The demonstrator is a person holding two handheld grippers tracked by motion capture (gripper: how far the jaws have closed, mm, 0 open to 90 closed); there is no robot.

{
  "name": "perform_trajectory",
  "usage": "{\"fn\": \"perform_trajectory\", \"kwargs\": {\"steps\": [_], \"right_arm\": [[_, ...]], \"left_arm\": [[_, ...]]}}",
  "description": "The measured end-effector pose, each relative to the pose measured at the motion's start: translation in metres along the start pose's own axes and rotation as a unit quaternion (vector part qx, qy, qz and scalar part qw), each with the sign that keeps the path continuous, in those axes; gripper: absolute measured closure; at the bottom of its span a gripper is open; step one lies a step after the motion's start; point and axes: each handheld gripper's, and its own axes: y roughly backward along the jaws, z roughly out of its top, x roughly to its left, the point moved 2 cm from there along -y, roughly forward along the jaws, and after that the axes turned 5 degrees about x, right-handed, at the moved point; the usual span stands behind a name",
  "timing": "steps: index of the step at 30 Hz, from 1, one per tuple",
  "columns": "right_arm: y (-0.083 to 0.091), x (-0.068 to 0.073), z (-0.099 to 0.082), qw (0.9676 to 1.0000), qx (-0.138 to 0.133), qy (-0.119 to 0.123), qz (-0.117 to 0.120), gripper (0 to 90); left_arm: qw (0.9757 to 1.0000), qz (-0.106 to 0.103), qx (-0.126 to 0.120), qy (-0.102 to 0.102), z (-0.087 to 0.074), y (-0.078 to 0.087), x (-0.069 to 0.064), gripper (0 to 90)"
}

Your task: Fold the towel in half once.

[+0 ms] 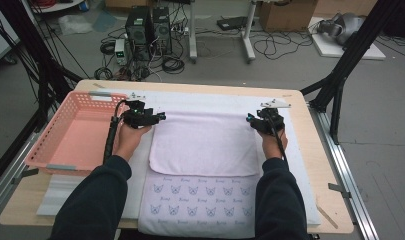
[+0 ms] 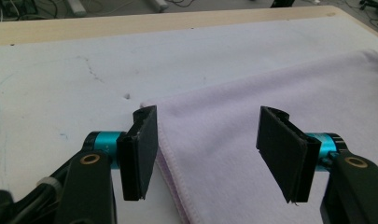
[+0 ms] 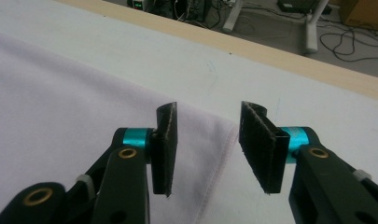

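Both tongs, left tongs (image 2: pixel 207 154) and right tongs (image 3: pixel 207 147), agape over towel (image 1: pixel 205 142); white mat (image 1: pixel 215 102), wooden table (image 1: pixel 312 150).

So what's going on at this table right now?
A person is folding a lilac towel on a white mat with a hand-held gripper in each hand. The towel's far part is already doubled over toward the person, leaving a strip with a printed pattern showing at the near end. The left gripper and right gripper sit at the two far corners of the fold, both with jaws open and nothing pinched between them. A pink basket waits on the left side.
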Motion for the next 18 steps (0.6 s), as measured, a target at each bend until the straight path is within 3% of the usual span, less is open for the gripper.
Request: {"fn": "perform_trajectory", "kwargs": {"steps": [2,5,6,8,11,15,18], "right_arm": [[0.005,0.0,-0.004,1.0,0.006,-0.001,0.003,54.5],[0.015,0.002,-0.01,0.9999,0.007,-0.006,0.006,52.8],[0.018,0.004,-0.013,0.9999,0.009,-0.006,0.008,52.5],[0.024,0.007,-0.02,0.9999,0.011,-0.003,0.011,52.1],[0.033,0.012,-0.03,0.999,0.034,-0.01,0.028,49.2],[0.052,0.02,-0.044,0.9991,0.026,0.002,0.033,50.5],[0.064,0.024,-0.057,0.9989,0.023,0.004,0.04,50.5]], "left_arm": [[1.0,-0.005,0.0,0.001,-0.004,0.004,-0.003,39.5],[0.9996,-0.019,0.019,-0.008,-0.006,0.01,-0.009,38.2],[0.9997,-0.019,0.0,-0.015,-0.008,0.014,-0.013,38.5],[0.9995,-0.021,-0.011,-0.02,-0.012,0.021,-0.018,39.4],[0.9994,-0.027,-0.01,-0.022,-0.018,0.028,-0.024,34.7],[0.9986,-0.043,-0.023,-0.02,-0.03,0.039,-0.034,32.5],[0.9984,-0.052,-0.015,-0.02,-0.039,0.046,-0.04,30.3]]}}
